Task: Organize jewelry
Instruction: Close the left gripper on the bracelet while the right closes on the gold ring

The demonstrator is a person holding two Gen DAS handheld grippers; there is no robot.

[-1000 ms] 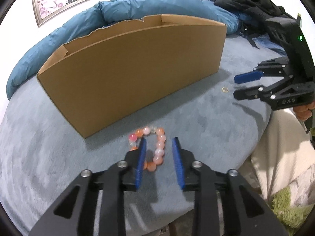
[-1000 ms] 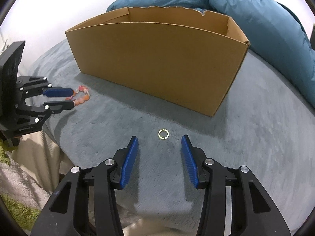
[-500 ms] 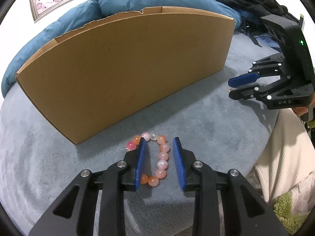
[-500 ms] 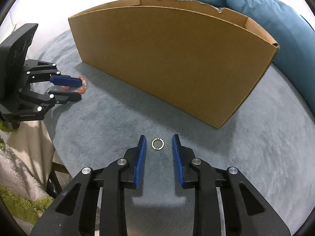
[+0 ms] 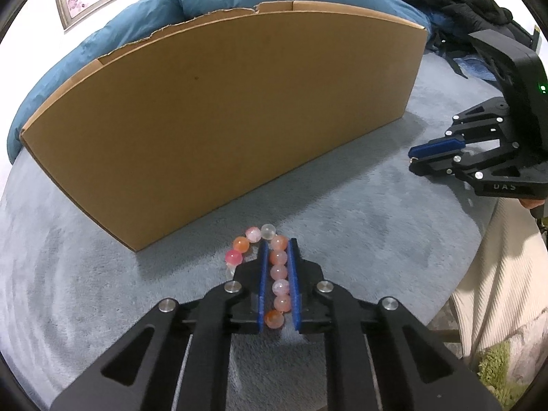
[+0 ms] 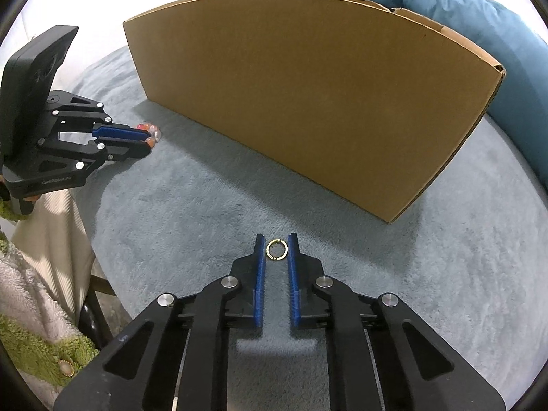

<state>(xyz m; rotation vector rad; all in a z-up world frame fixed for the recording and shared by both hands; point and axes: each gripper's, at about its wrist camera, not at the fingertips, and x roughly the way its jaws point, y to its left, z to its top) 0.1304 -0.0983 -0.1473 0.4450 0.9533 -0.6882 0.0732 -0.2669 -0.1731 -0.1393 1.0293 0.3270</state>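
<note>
My left hand-held gripper [image 5: 278,267] is clamped on one side of the bead bracelet [image 5: 270,274], the beads running lengthwise between the pads, the rest of the loop curling out left on the grey bed cover [image 5: 342,212]. My right hand-held gripper [image 6: 276,251] is closing; the small gold ring [image 6: 276,249] lies flat between the fingertips, not pinched yet. Cardboard box [image 6: 308,96] stands just beyond both, so the lift looks like up and forward over its wall
</note>
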